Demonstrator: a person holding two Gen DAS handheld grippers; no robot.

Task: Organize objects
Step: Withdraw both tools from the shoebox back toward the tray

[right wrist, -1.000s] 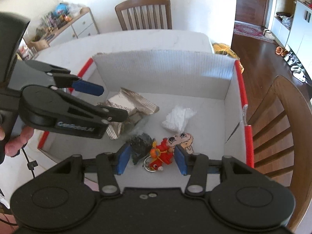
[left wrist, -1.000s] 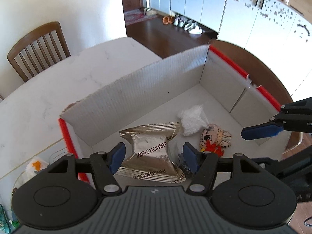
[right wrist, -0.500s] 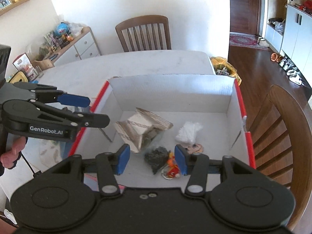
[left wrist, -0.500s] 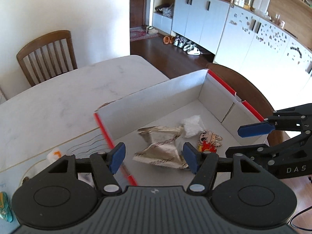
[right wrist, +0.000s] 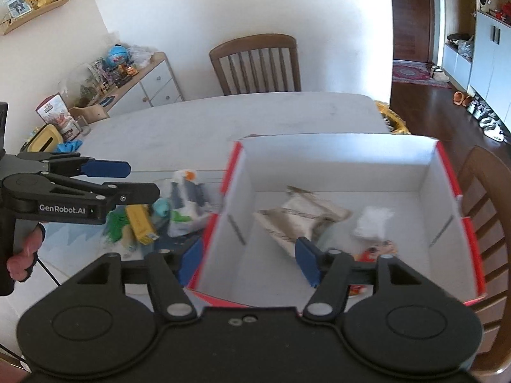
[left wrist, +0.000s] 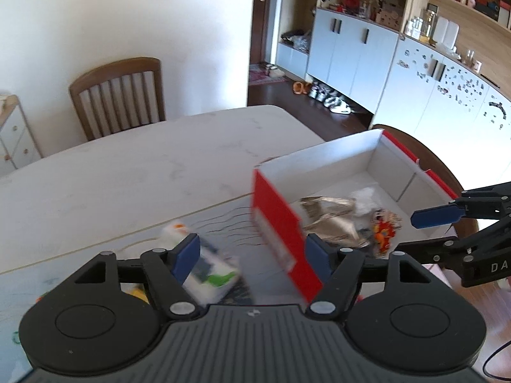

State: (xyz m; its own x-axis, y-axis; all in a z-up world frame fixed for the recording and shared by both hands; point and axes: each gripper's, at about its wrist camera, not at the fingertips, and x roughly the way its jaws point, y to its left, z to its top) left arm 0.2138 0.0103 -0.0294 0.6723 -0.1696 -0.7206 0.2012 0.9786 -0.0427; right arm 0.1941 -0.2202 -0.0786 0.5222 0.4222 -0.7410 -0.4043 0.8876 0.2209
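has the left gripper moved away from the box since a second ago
Yes. The left gripper has pulled back out of the red box, jaws just opening wider, nothing between them.

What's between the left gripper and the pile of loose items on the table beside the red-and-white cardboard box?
Nothing visible. The left gripper, jaws open and empty, looks down on the white packet with green print at the pile's near edge. The box's red side wall stands just right of that line, close to the right fingertip.

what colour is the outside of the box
Red outside, white inside; the box shows it best in the left wrist view.
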